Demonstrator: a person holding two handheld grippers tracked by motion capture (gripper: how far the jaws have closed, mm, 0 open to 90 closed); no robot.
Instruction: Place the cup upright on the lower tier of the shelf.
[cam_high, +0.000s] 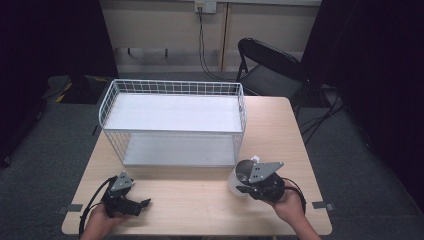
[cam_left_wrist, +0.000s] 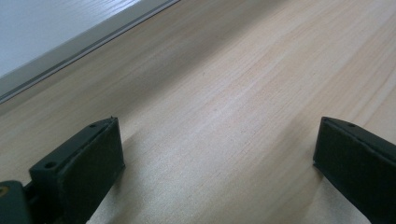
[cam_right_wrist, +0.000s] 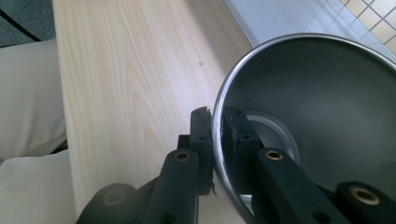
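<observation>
A light wooden table (cam_high: 200, 195) seen from above, with a person's hands coming in from its near edge, each holding a black two-jaw gripper. The right gripper (cam_high: 248, 186), near the table's near right corner, is clamped on the rim of a metal cup (cam_high: 241, 175) with a white outside — in the right gripper view, one jaw presses the outside of the cup's wall (cam_right_wrist: 299, 88) and the other the shiny inside. The cup stands on the table just in front of the right end of a white wire rack (cam_high: 172, 122), which has two shelves and fills the middle of the table. The left gripper (cam_high: 142, 204) rests low over the table near the near left corner — its jaws spread wide, with bare wood between them.
</observation>
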